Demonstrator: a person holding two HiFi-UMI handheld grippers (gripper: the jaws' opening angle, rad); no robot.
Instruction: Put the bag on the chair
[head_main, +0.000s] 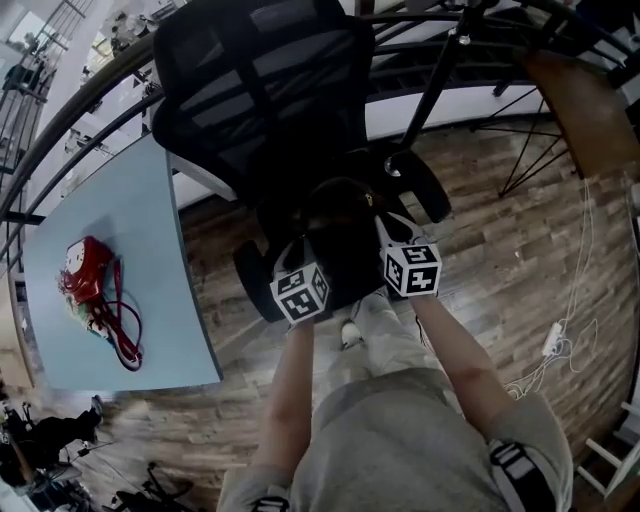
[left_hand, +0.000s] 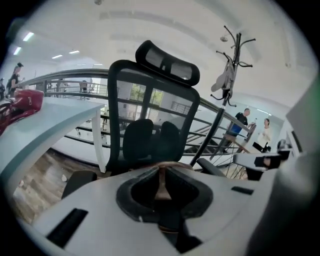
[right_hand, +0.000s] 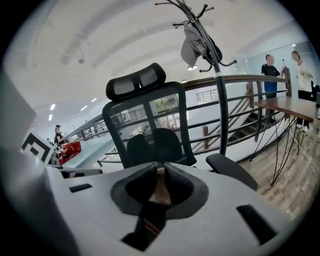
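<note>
Closest to us, the left tool (left_hand: 161, 172) and the right tool (right_hand: 159, 172) each have their jaws pressed together with nothing between them. Our red bag (head_main: 88, 278) lies on the pale blue surface (head_main: 150, 240), off to our left and well apart from both tools, with its straps trailing loose beside it. Past the surface's edge, the black mesh chair (head_main: 265, 100) stands right in front of us, its seat bare as far as we can see. We judge the task not yet begun: we have to reach the bag, grip it, lift it and carry it across to the seat.
</note>
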